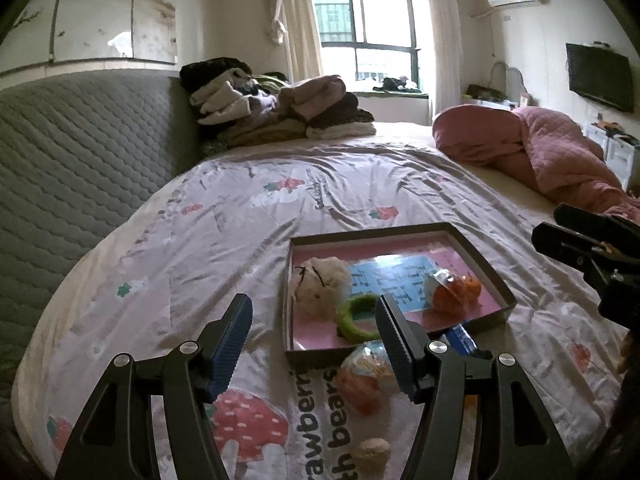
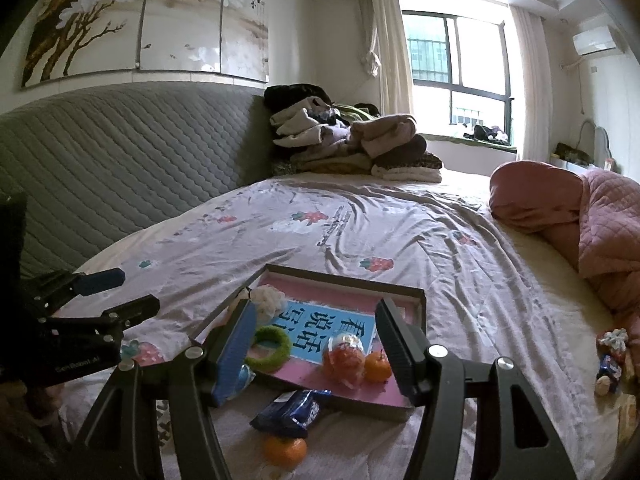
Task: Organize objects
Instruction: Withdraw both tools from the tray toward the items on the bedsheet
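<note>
A shallow brown tray (image 1: 372, 231) (image 2: 344, 276) with a pink floor lies on the bedsheet. It holds a white fluffy ball (image 1: 320, 284) (image 2: 266, 300), a green ring (image 1: 356, 316) (image 2: 268, 346), a wrapped orange snack (image 1: 446, 290) (image 2: 344, 356) and a small tangerine (image 2: 378, 366). On the sheet in front of the tray lie a blue packet (image 2: 292, 408) (image 1: 460, 340), a tangerine (image 2: 284, 450), another wrapped orange snack (image 1: 364, 376) and a beige nut-like lump (image 1: 374, 454). My left gripper (image 1: 316, 344) (image 2: 120, 294) is open at the tray's near left. My right gripper (image 2: 316, 352) (image 1: 550, 224) is open over the near edge, holding nothing.
A pile of folded clothes (image 1: 280, 108) sits at the far side of the bed by the grey quilted headboard (image 1: 80, 152). A rolled pink quilt (image 2: 580, 216) lies at the right. Small wrapped items (image 2: 612, 356) lie near the right bed edge.
</note>
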{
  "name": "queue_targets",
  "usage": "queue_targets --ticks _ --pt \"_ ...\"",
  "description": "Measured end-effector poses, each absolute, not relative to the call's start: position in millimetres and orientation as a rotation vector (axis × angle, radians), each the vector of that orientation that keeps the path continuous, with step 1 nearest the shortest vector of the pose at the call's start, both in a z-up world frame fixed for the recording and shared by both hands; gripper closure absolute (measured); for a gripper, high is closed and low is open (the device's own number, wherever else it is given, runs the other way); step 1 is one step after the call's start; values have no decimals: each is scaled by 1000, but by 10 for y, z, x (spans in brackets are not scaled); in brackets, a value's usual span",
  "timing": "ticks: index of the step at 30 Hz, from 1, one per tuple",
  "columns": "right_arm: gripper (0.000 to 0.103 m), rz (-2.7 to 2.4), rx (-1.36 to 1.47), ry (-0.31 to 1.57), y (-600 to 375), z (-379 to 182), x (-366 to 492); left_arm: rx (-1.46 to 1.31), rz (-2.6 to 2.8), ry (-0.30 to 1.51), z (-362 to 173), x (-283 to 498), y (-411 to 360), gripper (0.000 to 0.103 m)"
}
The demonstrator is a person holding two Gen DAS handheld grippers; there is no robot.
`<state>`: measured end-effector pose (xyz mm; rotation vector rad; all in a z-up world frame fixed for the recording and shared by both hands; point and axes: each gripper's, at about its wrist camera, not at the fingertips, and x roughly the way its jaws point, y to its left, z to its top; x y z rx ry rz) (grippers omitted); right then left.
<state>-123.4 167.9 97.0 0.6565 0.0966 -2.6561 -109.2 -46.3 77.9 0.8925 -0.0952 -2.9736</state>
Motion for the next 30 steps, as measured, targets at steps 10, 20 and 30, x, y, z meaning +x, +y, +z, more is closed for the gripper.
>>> queue_targets --ticks 10,20,30 --pt "41 -2649 700 91 1655 800 -1078 939 -2963 -106 607 -938 -364 37" --pt "41 -2620 747 74 1665 630 -990 1007 -2937 -87 411 -856 -340 37" --pt "41 -2608 782 81 1667 536 -956 1075 -2925 -97 265 -850 -288 37"
